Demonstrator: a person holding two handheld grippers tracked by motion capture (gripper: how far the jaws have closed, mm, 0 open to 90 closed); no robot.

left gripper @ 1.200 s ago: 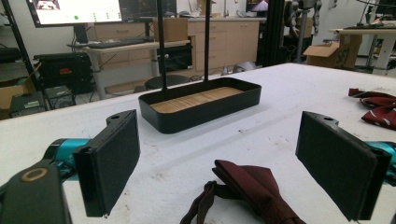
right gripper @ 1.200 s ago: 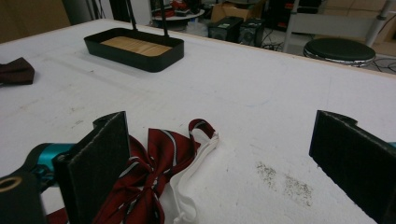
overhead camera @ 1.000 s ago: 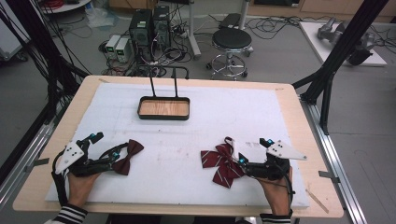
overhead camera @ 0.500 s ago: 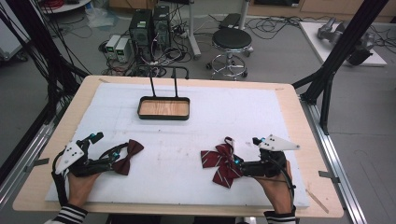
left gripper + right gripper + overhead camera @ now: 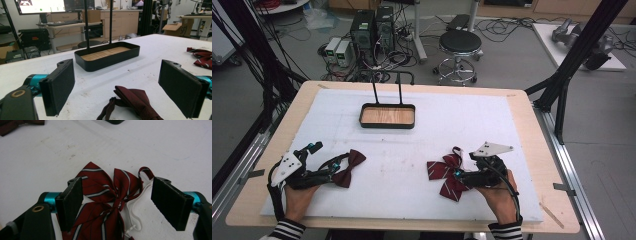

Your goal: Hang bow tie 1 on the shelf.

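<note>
Nearer the person than the black tray [image 5: 387, 116] on the bench, striped bow tie [image 5: 447, 172] lies between the right gripper [image 5: 460, 175]'s just-closing, not yet pressing jaws, and plain maroon bow tie [image 5: 348, 167] between the left gripper [image 5: 333, 169]'s open jaws, both positioned for pickup.

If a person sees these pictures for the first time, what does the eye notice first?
Probably the striped red bow tie at the table's near right, lying between the closing, not yet gripping jaws of the right gripper. Next, the plain maroon bow tie before the open left gripper, and the black tray farther back.
</note>
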